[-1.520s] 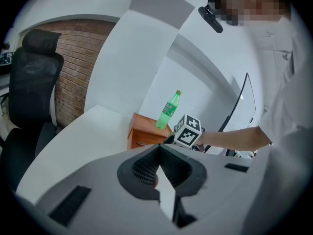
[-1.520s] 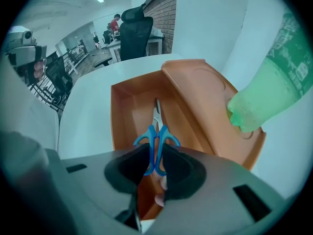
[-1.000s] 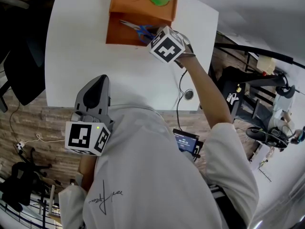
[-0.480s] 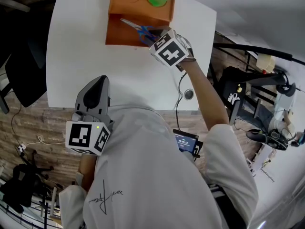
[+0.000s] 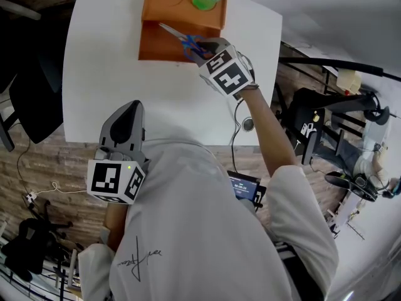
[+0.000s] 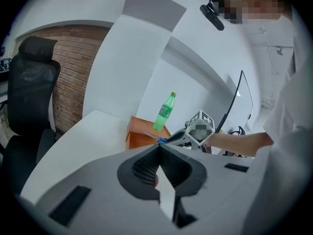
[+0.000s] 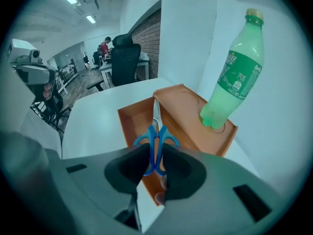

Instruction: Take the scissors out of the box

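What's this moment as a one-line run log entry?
right gripper: shut on scissors handles, over orange box | left gripper: shut, empty | green bottle: upright on box

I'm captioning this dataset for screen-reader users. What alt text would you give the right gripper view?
The right gripper is shut on the blue handles of the scissors, whose blades point away over an orange box on a white table. A green bottle stands upright on the box's raised part, at right.
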Motion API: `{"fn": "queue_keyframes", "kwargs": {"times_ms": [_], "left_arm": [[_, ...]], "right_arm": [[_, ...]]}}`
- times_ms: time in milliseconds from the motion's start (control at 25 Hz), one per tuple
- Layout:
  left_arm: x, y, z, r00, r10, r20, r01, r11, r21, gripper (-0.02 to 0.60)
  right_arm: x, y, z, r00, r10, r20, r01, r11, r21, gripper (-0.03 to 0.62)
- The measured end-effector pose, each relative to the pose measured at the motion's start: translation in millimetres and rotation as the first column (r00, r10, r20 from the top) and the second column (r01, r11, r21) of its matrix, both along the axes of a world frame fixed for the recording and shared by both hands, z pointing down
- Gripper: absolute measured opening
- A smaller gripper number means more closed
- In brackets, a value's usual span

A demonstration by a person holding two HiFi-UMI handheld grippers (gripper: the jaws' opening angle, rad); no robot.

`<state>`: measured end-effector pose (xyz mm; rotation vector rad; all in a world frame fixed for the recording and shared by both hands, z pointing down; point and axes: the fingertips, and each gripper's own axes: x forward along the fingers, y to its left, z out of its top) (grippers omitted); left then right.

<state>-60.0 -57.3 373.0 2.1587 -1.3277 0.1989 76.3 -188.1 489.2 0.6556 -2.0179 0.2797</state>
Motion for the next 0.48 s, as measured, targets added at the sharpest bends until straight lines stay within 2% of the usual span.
{"fn": "queue_keyframes", "kwargs": {"times_ms": [480], "left_arm": [[2, 3, -5, 1.000, 0.002, 0.022, -0.002, 1.000, 0.026, 0.008]], "right_arm": [[7, 1, -22, 0.993, 0.082, 0.083, -0.087, 0.995, 0.051, 0.094]]}}
